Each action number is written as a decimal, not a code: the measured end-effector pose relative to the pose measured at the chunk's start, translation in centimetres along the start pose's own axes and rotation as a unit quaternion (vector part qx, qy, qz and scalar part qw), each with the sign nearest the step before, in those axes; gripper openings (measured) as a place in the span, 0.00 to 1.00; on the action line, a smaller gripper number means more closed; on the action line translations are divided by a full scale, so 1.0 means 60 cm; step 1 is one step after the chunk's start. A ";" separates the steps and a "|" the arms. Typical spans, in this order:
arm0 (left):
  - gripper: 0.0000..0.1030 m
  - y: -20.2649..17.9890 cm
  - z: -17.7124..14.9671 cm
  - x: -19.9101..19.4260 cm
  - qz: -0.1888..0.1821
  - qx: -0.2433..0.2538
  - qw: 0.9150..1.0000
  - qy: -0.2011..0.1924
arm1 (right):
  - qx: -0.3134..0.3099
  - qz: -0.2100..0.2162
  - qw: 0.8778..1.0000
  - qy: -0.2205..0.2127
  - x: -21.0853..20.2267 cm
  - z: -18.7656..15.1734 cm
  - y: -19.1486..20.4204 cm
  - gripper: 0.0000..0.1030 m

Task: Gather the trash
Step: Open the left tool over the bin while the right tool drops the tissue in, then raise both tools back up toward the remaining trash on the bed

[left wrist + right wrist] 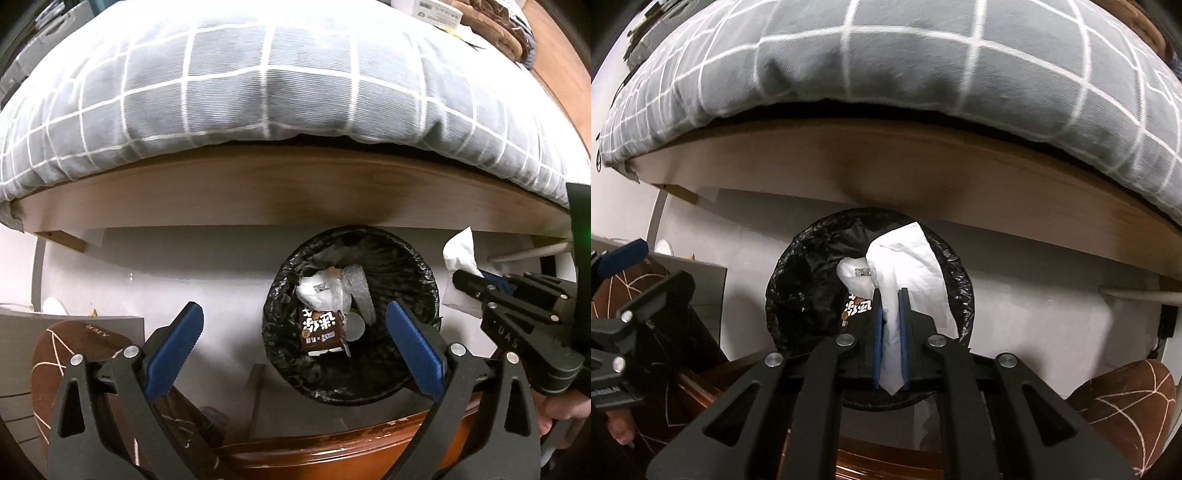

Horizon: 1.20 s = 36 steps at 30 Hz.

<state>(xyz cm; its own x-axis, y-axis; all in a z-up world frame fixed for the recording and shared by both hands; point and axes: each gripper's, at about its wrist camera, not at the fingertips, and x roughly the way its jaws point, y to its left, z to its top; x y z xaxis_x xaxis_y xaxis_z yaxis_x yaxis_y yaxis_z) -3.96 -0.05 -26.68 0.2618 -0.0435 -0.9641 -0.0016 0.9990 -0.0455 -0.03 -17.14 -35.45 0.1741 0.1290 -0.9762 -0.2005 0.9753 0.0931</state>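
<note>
My right gripper point(890, 295) has its jaws clamped on a white tissue point(908, 266), held above the trash bin point(783, 295) w/ black liner, near its far-right rim. My left gripper point(291, 328) hangs w/ jaws wide apart, nothing in them, over the bin's left side. Bin sits on the floor by the bed point(258, 92); a brown snack wrapper point(321, 332) lies inside.

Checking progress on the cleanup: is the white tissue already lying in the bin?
No, the tissue is clamped in the right gripper, held above the bin.
</note>
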 end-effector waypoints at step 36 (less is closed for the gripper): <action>0.94 -0.002 0.034 -0.072 -0.009 -0.017 0.998 -0.054 | 0.040 -0.047 0.990 -0.125 -0.150 0.029 -0.059 0.93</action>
<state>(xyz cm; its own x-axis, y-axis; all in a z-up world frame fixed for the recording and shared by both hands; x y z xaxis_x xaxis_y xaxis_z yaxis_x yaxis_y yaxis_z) -3.15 0.07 -21.95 0.3643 -0.0582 -0.9295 -0.0278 0.9969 -0.0734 0.78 -21.44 -26.65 0.4231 0.0666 -0.9036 -0.0963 0.9950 0.0283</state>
